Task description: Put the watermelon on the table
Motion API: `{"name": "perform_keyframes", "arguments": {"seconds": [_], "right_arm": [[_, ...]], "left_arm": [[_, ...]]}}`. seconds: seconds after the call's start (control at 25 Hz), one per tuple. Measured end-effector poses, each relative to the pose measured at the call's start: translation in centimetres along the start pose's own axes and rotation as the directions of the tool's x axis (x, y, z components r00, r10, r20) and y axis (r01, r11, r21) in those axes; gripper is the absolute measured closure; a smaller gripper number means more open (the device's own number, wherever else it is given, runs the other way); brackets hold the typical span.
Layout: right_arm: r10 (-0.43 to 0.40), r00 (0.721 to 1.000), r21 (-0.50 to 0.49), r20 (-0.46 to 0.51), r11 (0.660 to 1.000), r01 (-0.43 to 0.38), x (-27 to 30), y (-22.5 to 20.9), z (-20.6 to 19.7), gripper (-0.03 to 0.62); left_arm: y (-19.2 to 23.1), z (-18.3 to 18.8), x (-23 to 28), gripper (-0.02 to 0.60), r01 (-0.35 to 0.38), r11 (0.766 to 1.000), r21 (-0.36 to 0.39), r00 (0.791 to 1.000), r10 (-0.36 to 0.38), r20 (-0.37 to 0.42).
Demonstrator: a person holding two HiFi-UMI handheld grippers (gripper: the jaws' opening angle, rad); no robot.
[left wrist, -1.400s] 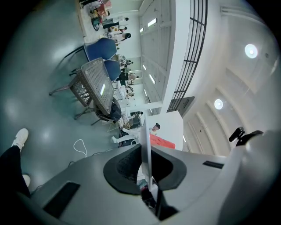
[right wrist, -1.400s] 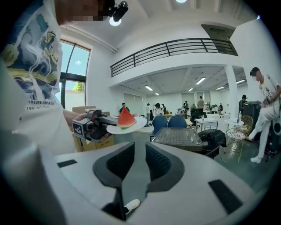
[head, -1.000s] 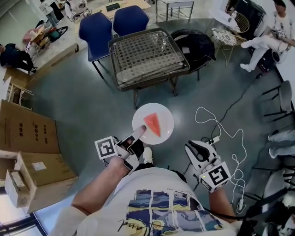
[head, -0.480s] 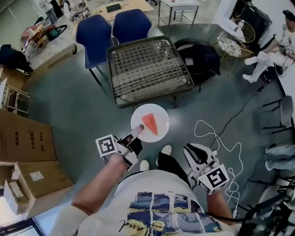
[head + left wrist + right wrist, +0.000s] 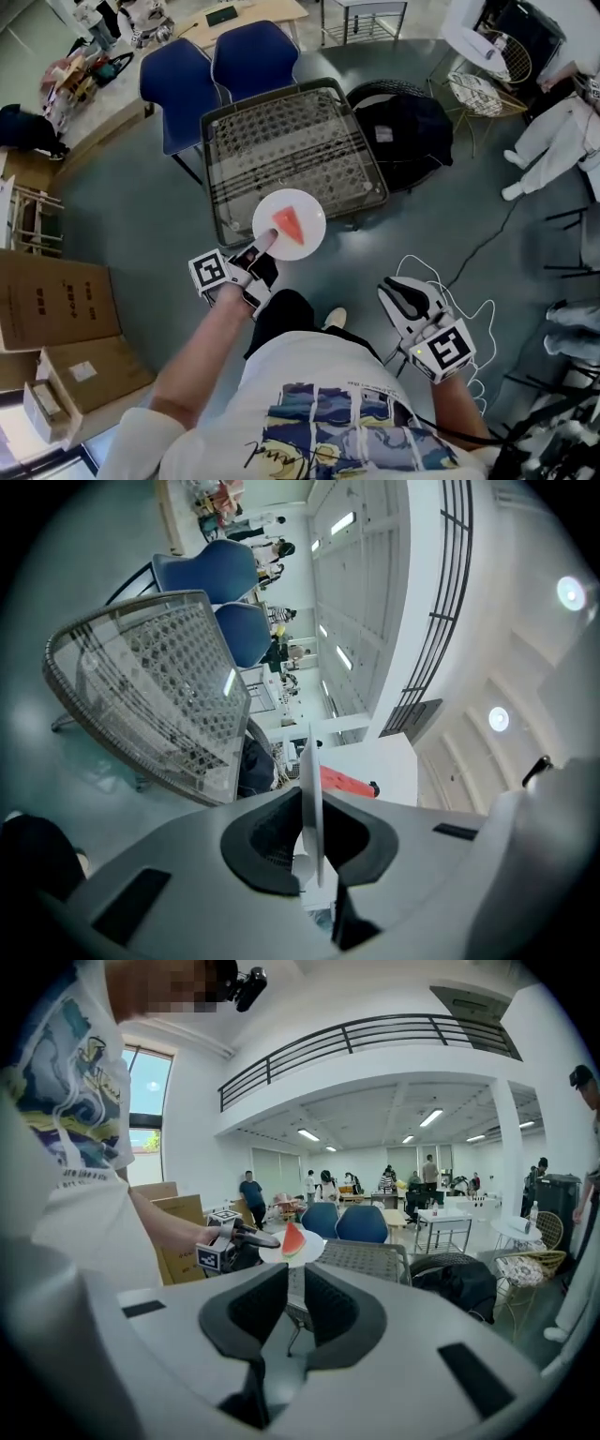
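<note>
A red watermelon slice (image 5: 288, 223) lies on a white plate (image 5: 307, 228). My left gripper (image 5: 259, 247) is shut on the plate's near rim and holds it level over the near edge of the mesh-topped table (image 5: 291, 141). In the left gripper view the plate (image 5: 311, 799) stands edge-on between the pads, with the slice (image 5: 343, 783) on its right and the table (image 5: 159, 686) to the left. My right gripper (image 5: 405, 292) hangs shut and empty over the floor to the right. The right gripper view shows its jaws (image 5: 295, 1302) nearly together, and beyond them the slice (image 5: 293, 1237) and the table (image 5: 366, 1260).
Two blue chairs (image 5: 220, 66) stand behind the table. A black bag on a round seat (image 5: 412, 127) sits to the table's right. A white cable (image 5: 459, 281) loops on the floor near my right gripper. Cardboard boxes (image 5: 52, 291) are at left, and a person in white (image 5: 562, 131) at far right.
Both grippers have travelled toward the table. The plate with the slice was over bare floor and now hangs over the table's near edge. The grip has stayed the same.
</note>
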State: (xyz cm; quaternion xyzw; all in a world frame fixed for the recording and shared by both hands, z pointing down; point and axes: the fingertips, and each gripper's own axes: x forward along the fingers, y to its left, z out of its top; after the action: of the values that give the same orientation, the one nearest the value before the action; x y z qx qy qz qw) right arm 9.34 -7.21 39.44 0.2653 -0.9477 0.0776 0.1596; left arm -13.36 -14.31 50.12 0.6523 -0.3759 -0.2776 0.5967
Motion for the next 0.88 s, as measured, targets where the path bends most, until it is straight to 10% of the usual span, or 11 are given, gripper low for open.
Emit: {"name": "perform_keyframes", "arguments": {"seconds": [0.44,0.88], "right_arm": [[-0.159,0.983,0.13,-0.097,0.977,0.171,5.7,-8.5,-0.2,0.534],[-0.224,0.945,0.209,-0.24,0.938,0.275,12.3,-12.1,0.9,0.534]], "left_arm": [[10.4,10.5,13.5,0.555,-0.045,0.999,-0.01,0.996,0.044,-0.077],[21.1,13.9,25.1,0.555,-0.174,0.985,0.004,0.945,0.168,-0.281]]}}
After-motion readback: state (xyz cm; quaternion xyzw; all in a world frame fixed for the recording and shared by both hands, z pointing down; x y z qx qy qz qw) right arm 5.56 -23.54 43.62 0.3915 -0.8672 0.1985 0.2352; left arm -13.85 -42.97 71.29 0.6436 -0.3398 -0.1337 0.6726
